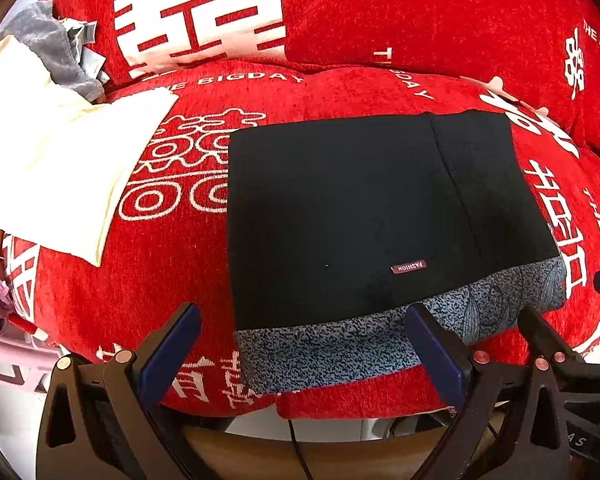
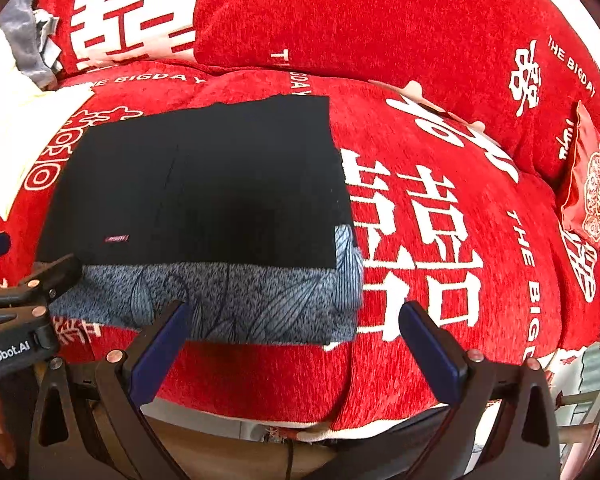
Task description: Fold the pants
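**A:** Two grippers, both spread wide and empty. From the left wrist, your left gripper [image 1: 300, 344] hovers at the sofa's front edge, with the pants [image 1: 364, 216] lying just ahead as a flat, dark rectangle. A speckled grey lining [image 1: 340, 344] peeks out along the near side.

**B:** Looks close to finished to me. If you want one more fold, pinch the near grey edge at both corners together, lift evenly and carry it straight to the far edge. Pinch every layer, or the top one will slide off.

**A:** Note the small label [image 1: 408, 267] near that edge. Around it, red cover [image 1: 188, 280] with white lettering, plump cushions [image 1: 420, 12] behind, a cream cloth [image 1: 52, 168] to the left and grey fabric [image 1: 56, 48] heaped in the far corner.

**B:** Soft, rounded seat, so press down lightly or the stack may creep toward the edge.

**A:** Switching to the right wrist: your right gripper [image 2: 296, 340] also gapes, nothing between its fingers, sitting off the pants' right near corner. The left tool pokes in from the left, its tip at the grey strip's end; whether it touches, I can't tell.

**B:** Shift left before you pinch. Farther right there's a small red embroidered pillow [image 2: 588, 188], well clear.
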{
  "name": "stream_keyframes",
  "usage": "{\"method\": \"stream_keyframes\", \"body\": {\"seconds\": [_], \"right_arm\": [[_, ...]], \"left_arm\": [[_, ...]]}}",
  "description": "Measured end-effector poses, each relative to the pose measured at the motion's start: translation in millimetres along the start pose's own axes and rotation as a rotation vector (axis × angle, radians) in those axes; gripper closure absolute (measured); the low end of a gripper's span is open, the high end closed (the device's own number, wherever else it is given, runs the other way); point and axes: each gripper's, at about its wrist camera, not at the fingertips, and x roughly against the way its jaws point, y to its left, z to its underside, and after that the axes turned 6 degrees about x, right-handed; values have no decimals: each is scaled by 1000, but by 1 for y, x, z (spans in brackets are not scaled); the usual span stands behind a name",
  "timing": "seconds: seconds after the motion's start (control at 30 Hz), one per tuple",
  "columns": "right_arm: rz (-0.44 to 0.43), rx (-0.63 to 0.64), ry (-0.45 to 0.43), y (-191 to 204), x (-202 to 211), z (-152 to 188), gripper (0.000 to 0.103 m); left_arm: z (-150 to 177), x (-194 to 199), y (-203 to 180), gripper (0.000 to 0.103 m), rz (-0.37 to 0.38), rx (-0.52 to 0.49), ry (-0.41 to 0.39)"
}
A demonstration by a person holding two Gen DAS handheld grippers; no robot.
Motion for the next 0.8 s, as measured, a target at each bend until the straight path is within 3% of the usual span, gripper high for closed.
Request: {"method": "stream_keyframes", "body": {"seconds": [0.33, 0.8], "right_arm": [[15, 73, 2, 11, -1, 2, 0], [17, 63, -8, 7, 2, 1, 0]], "left_arm": [[3, 7, 0, 1, -6, 5, -23], [5, 10, -4, 1, -4, -7, -28]]}}
